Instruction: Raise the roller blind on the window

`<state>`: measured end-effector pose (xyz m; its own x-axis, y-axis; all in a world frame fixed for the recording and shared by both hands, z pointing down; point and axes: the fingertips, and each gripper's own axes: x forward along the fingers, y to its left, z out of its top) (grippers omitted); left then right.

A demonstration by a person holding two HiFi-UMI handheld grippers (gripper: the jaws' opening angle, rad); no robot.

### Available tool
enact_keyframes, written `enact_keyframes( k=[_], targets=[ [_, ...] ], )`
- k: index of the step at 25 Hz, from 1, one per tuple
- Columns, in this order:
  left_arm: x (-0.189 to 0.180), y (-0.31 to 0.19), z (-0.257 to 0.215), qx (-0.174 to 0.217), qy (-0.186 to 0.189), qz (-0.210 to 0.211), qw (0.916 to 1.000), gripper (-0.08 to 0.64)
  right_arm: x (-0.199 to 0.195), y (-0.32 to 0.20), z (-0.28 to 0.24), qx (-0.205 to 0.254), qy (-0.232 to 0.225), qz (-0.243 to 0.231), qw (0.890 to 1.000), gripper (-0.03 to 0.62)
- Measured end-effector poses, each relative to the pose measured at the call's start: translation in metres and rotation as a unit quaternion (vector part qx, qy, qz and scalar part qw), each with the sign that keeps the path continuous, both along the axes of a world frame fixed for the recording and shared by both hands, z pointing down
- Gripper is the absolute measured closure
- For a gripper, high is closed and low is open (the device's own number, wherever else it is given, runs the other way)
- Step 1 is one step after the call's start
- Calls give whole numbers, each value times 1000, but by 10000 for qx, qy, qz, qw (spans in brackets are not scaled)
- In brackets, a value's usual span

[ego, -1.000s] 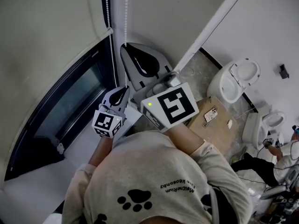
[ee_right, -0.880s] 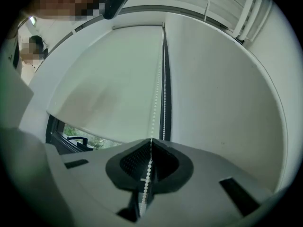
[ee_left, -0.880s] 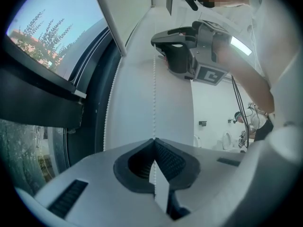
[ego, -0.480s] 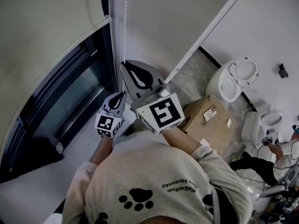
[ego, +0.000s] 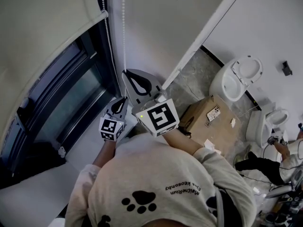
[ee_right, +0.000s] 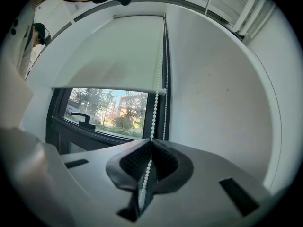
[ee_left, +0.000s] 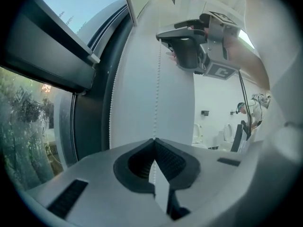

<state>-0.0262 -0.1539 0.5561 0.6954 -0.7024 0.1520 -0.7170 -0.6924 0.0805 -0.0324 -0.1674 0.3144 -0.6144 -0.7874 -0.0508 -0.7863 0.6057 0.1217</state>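
Head view is showing the right gripper (ego: 126, 73) at frame centre, with the left gripper (ego: 124, 99) just below and left of it, both lining up on the bead chain (ego: 124, 32). Right gripper view is showing its jaws pressing together on one chain strand. Left gripper view is showing the left jaws clamping the same strand lower down. The roller blind (ego: 47, 37) is occupying the upper left, hanging part-way down the window (ego: 66, 103) and leaving the lower glass exposed.

White wall (ego: 161, 22), grey floor (ego: 191, 77), toilet (ego: 236, 82)
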Motion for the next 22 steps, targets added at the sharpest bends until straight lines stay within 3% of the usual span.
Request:
enact_keyframes(
  k=[8,11,17,22],
  targets=[
    [4,-1,-8,44,-202,95,9997,549,0,-2,1,-35,-61,-33,10000,580],
    [3,-2,-28,166,88,50,9998,442,0,-4,1,2,-95,-46,9999,580],
    [-13,-9,-89,424,488,-205,9977,457,-1,-4,3,1,-109,-87,9999,580],
    [-30,-18,-140,377,520,-276,9976,469,-3,-5,3,-31,-138,-130,9998,580]
  ],
)
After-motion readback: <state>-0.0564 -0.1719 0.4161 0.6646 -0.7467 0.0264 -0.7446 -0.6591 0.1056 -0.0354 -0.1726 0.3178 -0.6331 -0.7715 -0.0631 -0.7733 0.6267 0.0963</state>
